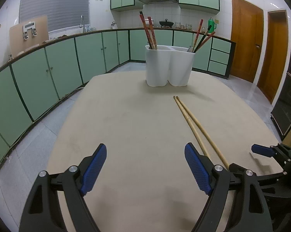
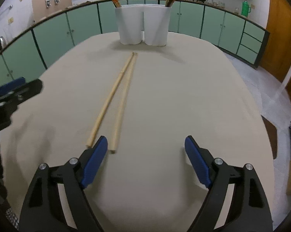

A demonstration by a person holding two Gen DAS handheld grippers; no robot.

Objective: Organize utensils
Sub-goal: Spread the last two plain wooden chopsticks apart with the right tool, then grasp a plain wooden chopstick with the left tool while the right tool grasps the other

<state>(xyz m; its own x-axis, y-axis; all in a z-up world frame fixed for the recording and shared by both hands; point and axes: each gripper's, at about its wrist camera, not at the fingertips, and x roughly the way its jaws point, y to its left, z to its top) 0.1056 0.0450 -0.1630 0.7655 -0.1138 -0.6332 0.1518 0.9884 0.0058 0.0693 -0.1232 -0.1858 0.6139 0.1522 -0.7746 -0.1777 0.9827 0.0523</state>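
Kitchen scene: beige table (image 1: 137,119) w/ matte, lightly smudged top and rounded edge, grey tiled floor around it, long run of green cabinets (image 1: 54,65) w/ dark trim along the wall, white wall tile above, orange-brown wood doors (image 1: 246,38) at R side. White plastic utensil holder (image 1: 169,65) sits at far end of table, smooth, two rounded lobes joined = 2 compartments; L compartment has red chopsticks (image 1: 148,31) leaning up, R compartment has red/black chopsticks (image 1: 202,36) plus what looks like a spoon, hard to tell. Pair of plain bamboo chopsticks (image 2: 116,100) lies flat on table, in front of holder, not touching it; long thin round sticks, pale tan, tips nearly meeting at far end and spreading apart toward near end. Left gripper (image 1: 145,166): black frame, blue ribbed pads, jaws spread wide, nothing between them, hovers over table; near ends of bamboo pair run just beside its R finger. Right gripper (image 2: 146,158): same build, jaws wide apart, empty; its L finger (image 2: 95,160) sits just by near ends of the bamboo sticks, contact can't be told.
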